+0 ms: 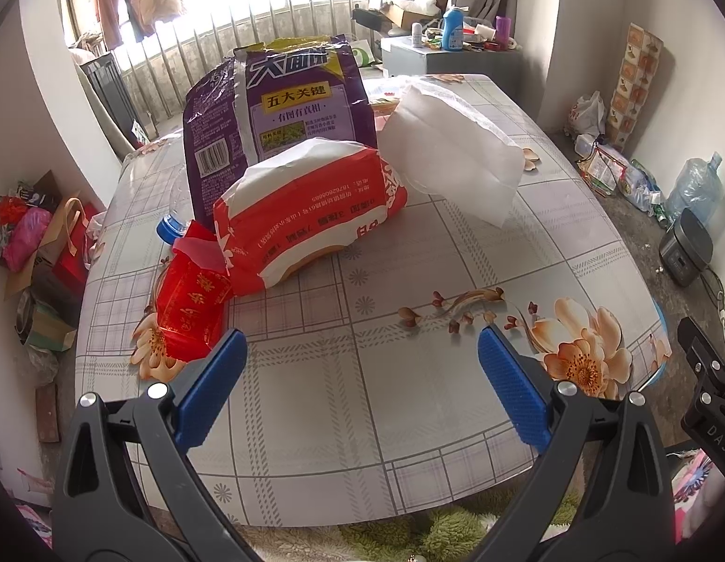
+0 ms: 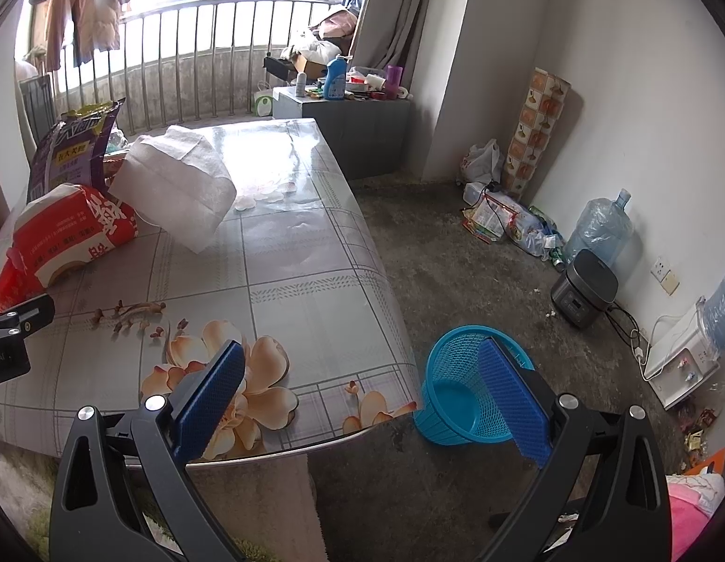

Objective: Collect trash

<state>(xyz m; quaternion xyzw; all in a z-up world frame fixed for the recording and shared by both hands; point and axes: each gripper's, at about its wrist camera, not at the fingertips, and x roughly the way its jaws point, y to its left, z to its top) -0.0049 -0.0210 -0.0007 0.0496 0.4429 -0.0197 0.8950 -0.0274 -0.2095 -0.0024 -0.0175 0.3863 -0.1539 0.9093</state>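
The setting is a lived-in home room. A table [image 2: 287, 253] carries a floral plaid cover. Laundry [image 2: 81, 14] hangs at a barred window [image 2: 198, 47]. A rice cooker [image 2: 585, 288], water jugs [image 2: 599, 227] and a blue wastebasket [image 2: 456, 403] stand on the bare concrete floor [image 2: 456, 253].

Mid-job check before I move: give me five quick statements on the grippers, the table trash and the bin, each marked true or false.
1. Both the left gripper and the right gripper are open and hold nothing. True.
2. The blue basket stands on the table. False: it stands on the floor beside the table corner.
3. The purple bag stands upright behind the red-and-white package. True.
4. The blue basket already holds trash. False: its visible inside looks empty.
5. The white bag lies on the floor. False: it is on the table.
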